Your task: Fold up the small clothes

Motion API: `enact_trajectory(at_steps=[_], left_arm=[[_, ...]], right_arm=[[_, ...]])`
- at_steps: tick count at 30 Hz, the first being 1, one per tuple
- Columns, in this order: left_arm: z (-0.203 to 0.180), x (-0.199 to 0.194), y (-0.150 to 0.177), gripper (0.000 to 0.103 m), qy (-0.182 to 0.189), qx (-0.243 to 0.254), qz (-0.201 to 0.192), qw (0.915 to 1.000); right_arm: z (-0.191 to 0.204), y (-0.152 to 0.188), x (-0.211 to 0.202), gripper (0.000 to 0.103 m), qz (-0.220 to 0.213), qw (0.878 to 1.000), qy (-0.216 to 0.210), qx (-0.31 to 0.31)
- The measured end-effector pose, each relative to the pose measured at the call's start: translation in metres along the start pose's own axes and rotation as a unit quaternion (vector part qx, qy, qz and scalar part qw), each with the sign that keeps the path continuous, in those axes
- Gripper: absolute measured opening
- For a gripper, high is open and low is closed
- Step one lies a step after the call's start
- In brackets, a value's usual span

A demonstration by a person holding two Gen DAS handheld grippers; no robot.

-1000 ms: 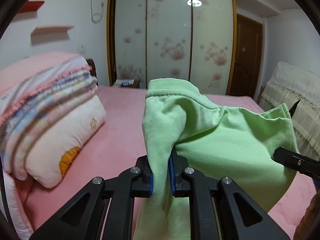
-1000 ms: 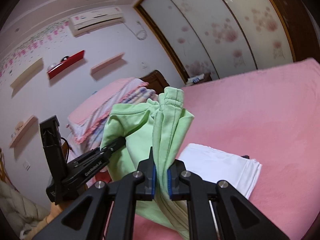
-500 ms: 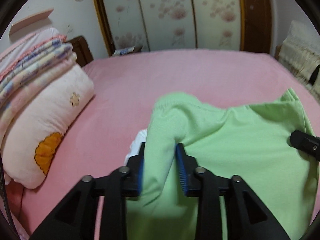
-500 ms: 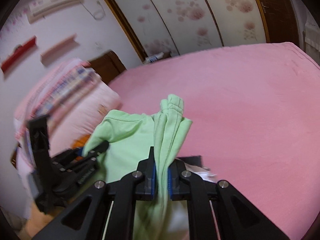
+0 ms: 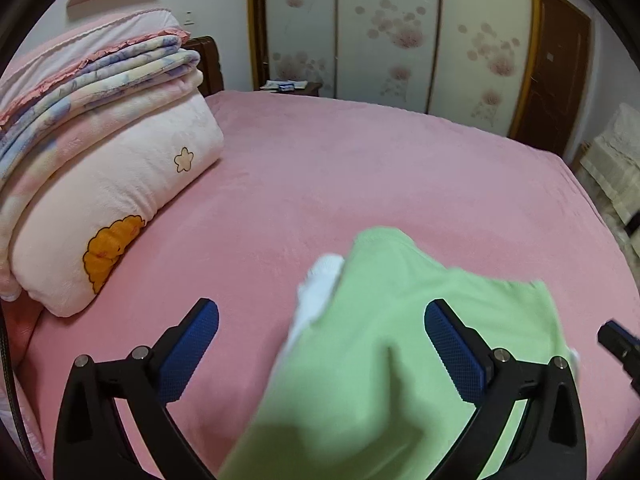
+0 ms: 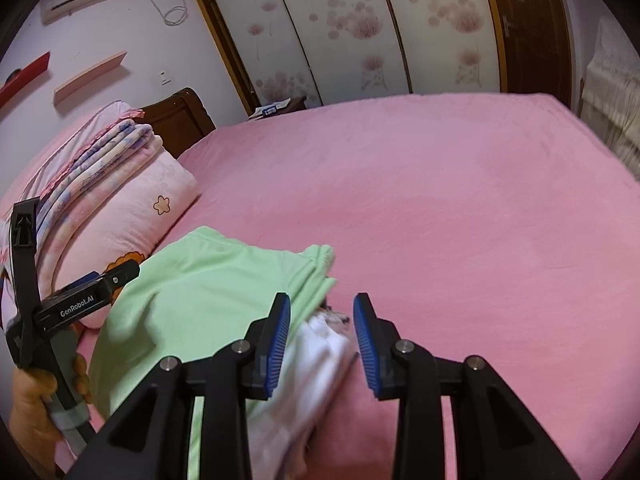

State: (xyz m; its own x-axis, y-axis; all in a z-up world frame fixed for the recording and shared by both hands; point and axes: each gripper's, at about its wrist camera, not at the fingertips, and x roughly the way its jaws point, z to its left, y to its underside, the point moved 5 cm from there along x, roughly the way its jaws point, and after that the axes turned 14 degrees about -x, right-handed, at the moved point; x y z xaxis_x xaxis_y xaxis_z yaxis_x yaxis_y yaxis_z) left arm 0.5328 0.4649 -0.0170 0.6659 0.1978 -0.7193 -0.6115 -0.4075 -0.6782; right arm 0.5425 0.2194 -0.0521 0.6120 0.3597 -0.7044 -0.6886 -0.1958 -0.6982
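A wide pink bed is seen from 2 wrist cameras, both angled down at it, with a stack of folded quilts and a pillow piled against the headboard side. On the near part of the bed a light green garment is laid over a folded white garment, whose edge is left showing along one side. The left gripper is seen with its jaws opening, spread very wide, and the green cloth lies between the blue pads without being pressed by them. The right gripper is seen with its jaws opening to a narrower gap; the green hem and the white fabric sit just beside and under the left-hand pad, and nothing is pinched. The left gripper's handle is held by a hand at the edge of the right wrist view. It is judged that 2 things could go wrong. The green cloth could be caught on a textured pad as the grippers are drawn away, so the fresh fold would be dragged open. The pile could also be left crooked, since the green piece is not squared over the white one, and the soft bedding could let both layers be shifted by a light nudge.
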Motion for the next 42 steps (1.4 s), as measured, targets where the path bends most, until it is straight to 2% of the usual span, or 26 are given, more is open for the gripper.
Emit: enact_trajectory(at_steps=[4, 11, 14, 17, 21, 26, 29, 34, 39, 42], left_arm=[[-0.011, -0.059, 0.022, 0.102, 0.017, 0.023, 0.003, 0.9996], [-0.030, -0.187, 0.071, 0.102, 0.055, 0.045, -0.007, 0.9975], [-0.038, -0.238, 0.096, 0.102, 0.067, 0.047, -0.013, 0.9965], [-0.048, -0.285, 0.125, 0.102, 0.078, 0.046, -0.019, 0.9957], [-0.064, -0.340, 0.173, 0.102, 0.096, 0.054, -0.022, 0.9936], [-0.079, -0.388, 0.227, 0.102, 0.136, 0.049, -0.031, 0.9890], [-0.087, -0.405, 0.254, 0.102, 0.144, 0.052, -0.031, 0.9877], [-0.096, -0.432, 0.295, 0.102, 0.169, 0.051, -0.030, 0.9838], [-0.099, -0.440, 0.323, 0.102, 0.162, 0.051, -0.005, 0.9854], [-0.098, -0.444, 0.336, 0.102, 0.144, 0.053, -0.008, 0.9881]], right_arm=[[-0.002, 0.009, -0.051, 0.033, -0.002, 1.000, 0.002, -0.005], [0.006, 0.054, -0.163, 0.033, 0.009, 1.000, 0.001, -0.020], [0.012, 0.075, -0.207, 0.034, 0.009, 1.000, 0.006, -0.027], [0.015, 0.096, -0.245, 0.039, 0.003, 0.999, 0.010, -0.032], [0.018, 0.128, -0.295, 0.041, -0.002, 0.999, 0.011, -0.035], [0.021, 0.171, -0.350, 0.043, -0.012, 0.998, 0.022, -0.053], [0.020, 0.196, -0.379, 0.052, -0.025, 0.998, 0.029, -0.052], [0.010, 0.225, -0.408, 0.053, -0.042, 0.997, 0.044, -0.039], [0.000, 0.251, -0.426, 0.053, -0.046, 0.998, 0.046, -0.010], [-0.004, 0.264, -0.433, 0.053, -0.046, 0.997, 0.063, -0.006]])
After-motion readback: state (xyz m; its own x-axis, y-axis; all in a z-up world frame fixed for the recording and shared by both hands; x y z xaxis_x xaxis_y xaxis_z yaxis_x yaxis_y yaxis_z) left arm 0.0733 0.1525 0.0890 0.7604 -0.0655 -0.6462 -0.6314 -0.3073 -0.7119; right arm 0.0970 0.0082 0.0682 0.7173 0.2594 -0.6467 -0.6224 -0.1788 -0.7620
